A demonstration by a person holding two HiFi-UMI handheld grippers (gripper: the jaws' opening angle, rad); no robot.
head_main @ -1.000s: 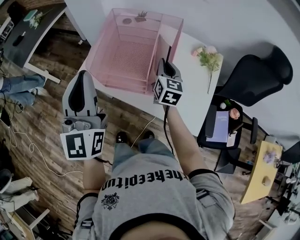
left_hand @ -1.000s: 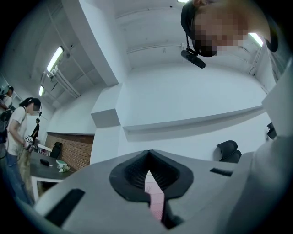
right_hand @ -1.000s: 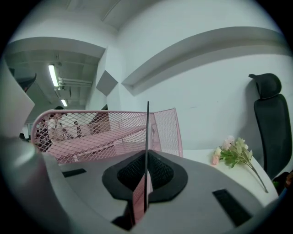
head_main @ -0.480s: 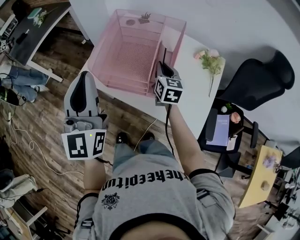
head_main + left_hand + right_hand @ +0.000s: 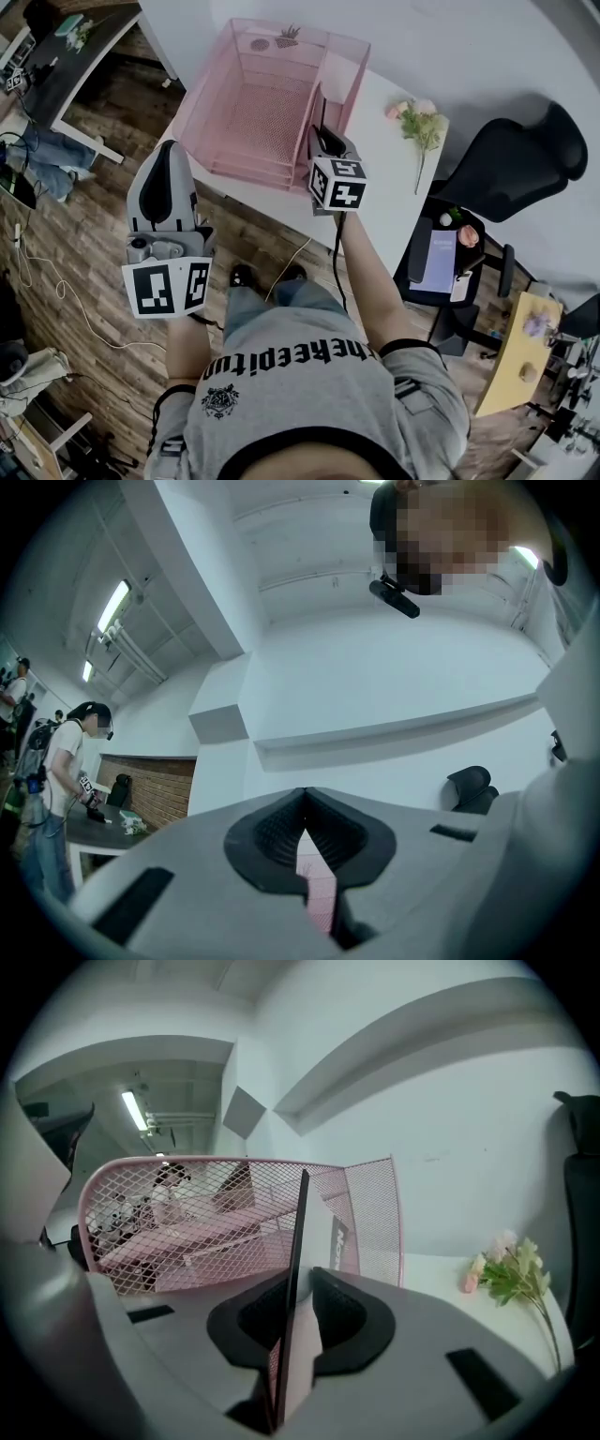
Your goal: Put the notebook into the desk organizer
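The right gripper (image 5: 325,142) has its jaws closed on the lower part of the notebook (image 5: 296,1260), which stands upright and edge-on. It is held just in front of the pink mesh desk organizer (image 5: 214,94) on the white table (image 5: 394,192) and does not look to be inside it yet. The left gripper (image 5: 167,157) hangs back over the wooden floor, with its jaws together and nothing between them.

The risk is probably in the thin grip. If the top edge touches the mesh wall or a divider, the notebook may turn between the pads and slip. It could then fall onto the table beside the organizer, toward the artificial flowers (image 5: 419,117).
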